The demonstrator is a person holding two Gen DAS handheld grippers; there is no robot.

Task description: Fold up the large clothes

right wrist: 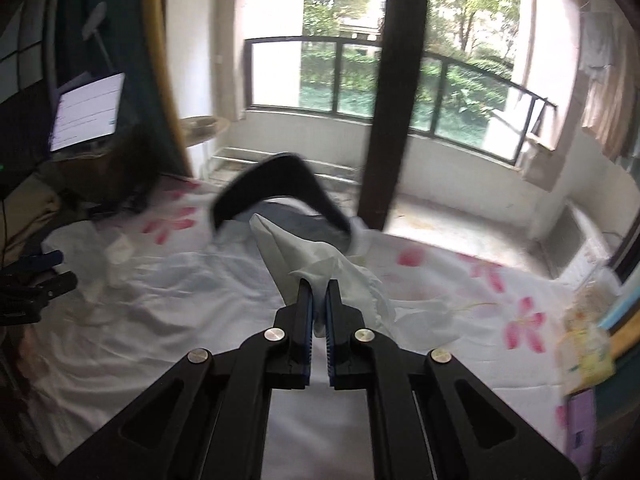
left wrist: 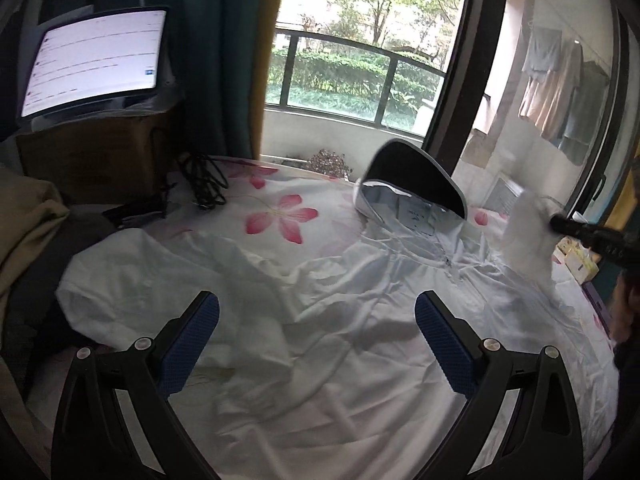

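Left gripper (left wrist: 316, 344): jaws spread wide, nothing between the pads; it hangs over the garment's left half.
Jacket (left wrist: 320, 300): pale hooded garment spread face-up on the flowered bedsheet (left wrist: 280, 216), long axis running from 6 o'clock up to the hood (left wrist: 416, 184) at about 1 o'clock in the left view.
Sleeve (right wrist: 320, 256): lifted off the bed at the jacket's right side, probably the cuff end, though blur makes that unsure.
Right gripper (right wrist: 319, 304): jaws pinched on the sleeve, fabric bunching up toward 12 o'clock.
Relation: jacket body lies at 9 o'clock from the right gripper, so that hand is nearer for folding the sleeve across.
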